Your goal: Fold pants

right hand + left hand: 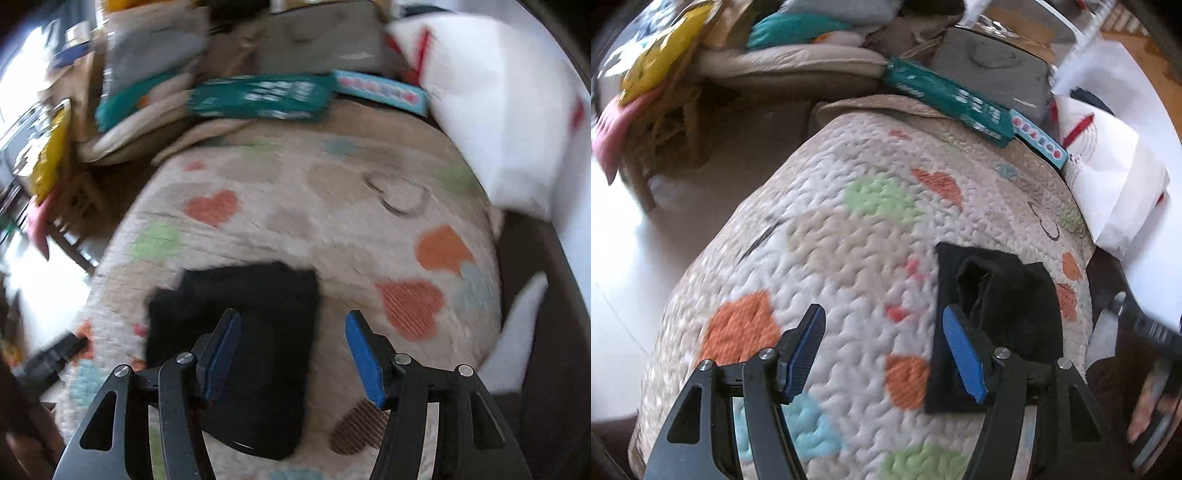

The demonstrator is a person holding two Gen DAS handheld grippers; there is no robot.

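The black pants (pixel 1001 317) lie folded into a small rectangle on a quilted cover with coloured hearts (pixel 849 229). My left gripper (pixel 882 336) is open above the quilt, with bare quilt between its blue pads; its right finger overlaps the pants' left edge. In the right wrist view the folded pants (pixel 258 332) lie low and left of centre. My right gripper (pixel 291 339) hangs open over the pants' right edge, with nothing held between its fingers. This view is blurred by motion.
A teal box (pixel 945 99) and a light blue box (pixel 1038 138) lie at the quilt's far edge, beside a grey case (pixel 993 62). A white paper bag (pixel 1115 177) stands to the right. Cushions and cloth pile up at the far left (pixel 783 62). A hand (pixel 1148 410) shows low right.
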